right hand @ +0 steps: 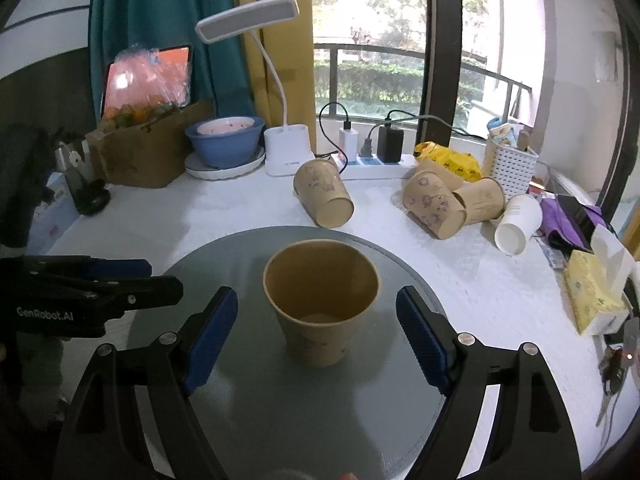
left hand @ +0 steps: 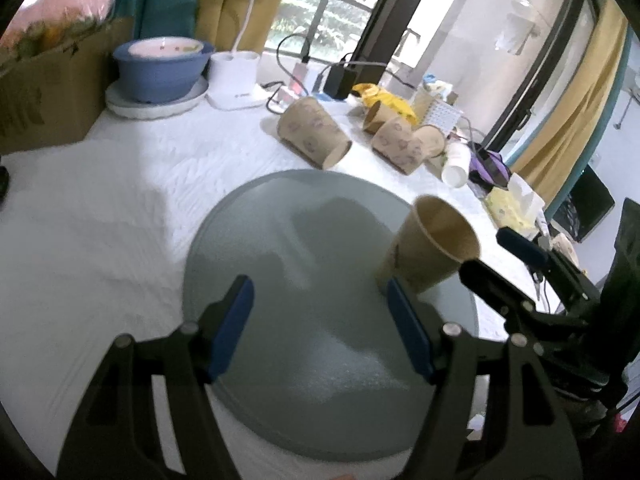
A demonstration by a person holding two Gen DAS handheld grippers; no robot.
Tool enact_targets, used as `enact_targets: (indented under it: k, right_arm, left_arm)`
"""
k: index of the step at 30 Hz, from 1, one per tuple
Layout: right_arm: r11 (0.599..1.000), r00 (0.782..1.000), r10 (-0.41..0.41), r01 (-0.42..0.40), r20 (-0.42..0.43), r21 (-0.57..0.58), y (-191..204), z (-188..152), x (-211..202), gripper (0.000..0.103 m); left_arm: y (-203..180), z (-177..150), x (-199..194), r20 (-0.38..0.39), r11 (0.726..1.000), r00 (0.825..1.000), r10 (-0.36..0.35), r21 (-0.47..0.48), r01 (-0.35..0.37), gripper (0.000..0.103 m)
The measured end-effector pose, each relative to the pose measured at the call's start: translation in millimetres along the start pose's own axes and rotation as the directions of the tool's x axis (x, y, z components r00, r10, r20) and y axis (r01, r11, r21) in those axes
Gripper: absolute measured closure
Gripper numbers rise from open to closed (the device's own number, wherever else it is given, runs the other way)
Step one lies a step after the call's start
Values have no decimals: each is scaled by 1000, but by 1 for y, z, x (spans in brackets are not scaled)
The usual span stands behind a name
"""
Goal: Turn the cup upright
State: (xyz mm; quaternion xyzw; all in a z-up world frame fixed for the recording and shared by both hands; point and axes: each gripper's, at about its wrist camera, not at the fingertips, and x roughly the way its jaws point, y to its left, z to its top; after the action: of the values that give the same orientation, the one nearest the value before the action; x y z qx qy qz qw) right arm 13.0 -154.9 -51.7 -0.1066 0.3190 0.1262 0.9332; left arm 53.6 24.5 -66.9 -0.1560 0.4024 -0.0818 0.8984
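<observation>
A brown paper cup (right hand: pixel 320 304) stands upright, mouth up, on a round grey tray (right hand: pixel 280 400). My right gripper (right hand: pixel 316 336) is open, its blue pads on either side of the cup without touching it. In the left wrist view the same cup (left hand: pixel 432 248) stands at the tray's (left hand: pixel 312 320) right side. My left gripper (left hand: pixel 322 328) is open and empty over the tray, left of the cup. The right gripper (left hand: pixel 508 256) shows there beside the cup.
Several brown cups (right hand: pixel 324 196) (right hand: pixel 436 204) and a white cup (right hand: pixel 516 226) lie on their sides on the white cloth behind the tray. A blue bowl (right hand: pixel 226 140), desk lamp (right hand: pixel 286 148), power strip, cardboard box (right hand: pixel 148 152) and tissue pack (right hand: pixel 592 296) line the table's back and right.
</observation>
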Motion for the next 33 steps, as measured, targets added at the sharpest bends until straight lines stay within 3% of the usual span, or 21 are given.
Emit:
enact_targets:
  k: [6, 8, 11, 19, 22, 26, 33]
  right_arm:
    - [999, 1000, -4, 3, 17, 40, -6, -2, -22, 19]
    - [999, 1000, -4, 2, 28, 54, -7, -2, -31, 19]
    - [997, 999, -9, 6, 43, 71, -9, -1, -44, 19]
    - [996, 994, -27, 18, 104, 88, -6, 3, -85, 19]
    - [996, 991, -29, 18, 133, 88, -5, 6, -102, 19]
    - [996, 986, -31, 17, 165, 87, -3, 10, -121, 19]
    - [997, 974, -35, 18, 222, 80, 0, 14, -149, 19]
  left_arm:
    - [-17, -6, -23, 66, 998, 998, 26, 57, -29, 31]
    - [-24, -8, -33, 107, 996, 994, 24, 78, -32, 20]
    - [-35, -11, -49, 162, 993, 987, 20, 113, -39, 13]
    - [-61, -16, -88, 269, 978, 963, 25, 191, -79, 12]
    - [-69, -18, -105, 326, 972, 944, 37, 207, -109, 12]
    - [-79, -24, -130, 423, 959, 904, 56, 228, -166, 12]
    - [-91, -35, -162, 503, 958, 864, -2, 248, -143, 12]
